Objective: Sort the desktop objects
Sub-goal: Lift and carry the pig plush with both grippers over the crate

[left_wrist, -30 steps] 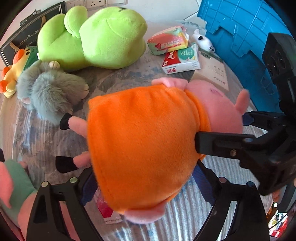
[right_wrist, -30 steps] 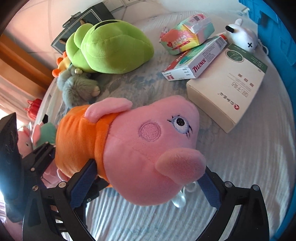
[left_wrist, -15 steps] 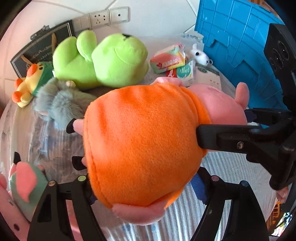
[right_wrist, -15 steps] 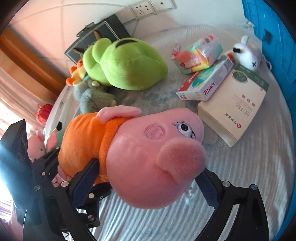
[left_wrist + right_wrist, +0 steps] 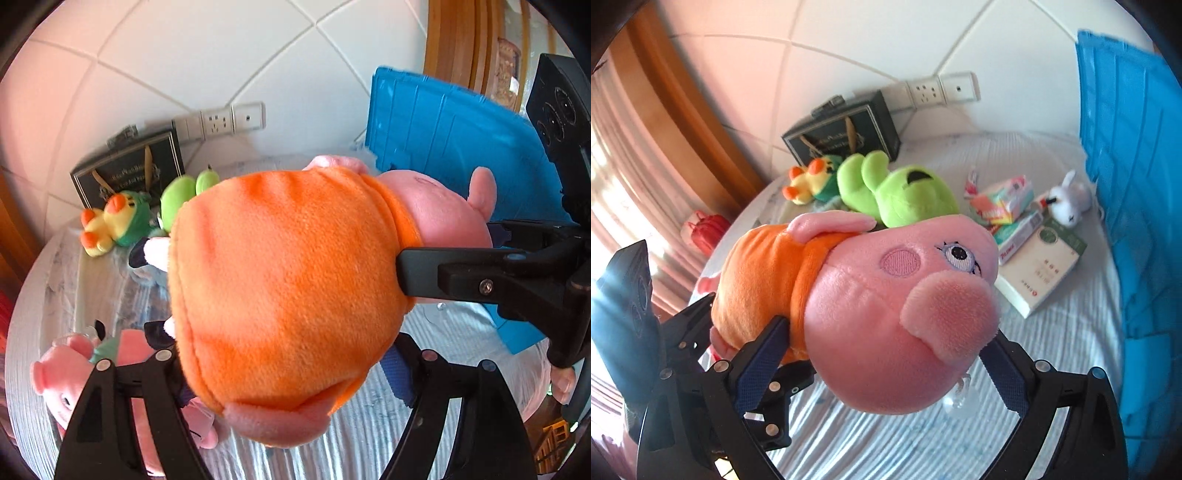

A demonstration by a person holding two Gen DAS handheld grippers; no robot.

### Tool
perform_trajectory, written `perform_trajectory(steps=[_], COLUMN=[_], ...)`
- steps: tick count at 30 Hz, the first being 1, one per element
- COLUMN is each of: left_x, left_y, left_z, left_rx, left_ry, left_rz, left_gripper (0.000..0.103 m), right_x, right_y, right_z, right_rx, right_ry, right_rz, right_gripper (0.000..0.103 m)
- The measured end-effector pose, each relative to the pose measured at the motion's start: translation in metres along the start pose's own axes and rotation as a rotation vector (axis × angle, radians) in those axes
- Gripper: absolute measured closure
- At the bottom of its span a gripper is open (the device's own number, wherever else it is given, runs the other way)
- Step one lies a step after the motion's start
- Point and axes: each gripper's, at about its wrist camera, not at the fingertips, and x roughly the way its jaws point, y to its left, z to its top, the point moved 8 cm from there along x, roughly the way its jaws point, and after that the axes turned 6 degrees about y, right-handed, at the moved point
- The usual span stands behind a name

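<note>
Pig plush (image 5: 871, 295) in orange dress: held aloft above the striped bench (image 5: 1052, 369), clamped at both ends. Left tool (image 5: 288, 369): closed on the dress body. Right tool (image 5: 886, 354): closed on the pink head. Below, on bench: green plush (image 5: 905, 199), medicine boxes (image 5: 1045, 269), white rabbit (image 5: 1069, 203). Blue crate (image 5: 1137, 184) at right.

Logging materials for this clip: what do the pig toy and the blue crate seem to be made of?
Pig toy: soft plush fabric, matte, with fuzzy nap and stitched eye and cheek. Blue crate: apparently rigid moulded plastic, smooth with a slight sheen, judging by its raised ribs.
</note>
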Motion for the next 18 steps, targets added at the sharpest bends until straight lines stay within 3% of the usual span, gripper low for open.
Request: perform_trajectory(steps=[9,18], left_x=[-0.065,-0.107], left_y=[-0.043,-0.116], left_z=[0.033,0.082], left_rx=[0.047,0.127], left_ry=[-0.139,-0.261], left_rz=[0.007,-0.022], left_gripper=[0.025,0.025], right_x=[-0.082,-0.175], right_y=[0.015,-0.005], right_z=[0.009,0.019], right_rx=[-0.053,-0.066], right_ry=[-0.126,-0.263], right_rz=[-0.039,-0.101], right_gripper=[0.003,0.003])
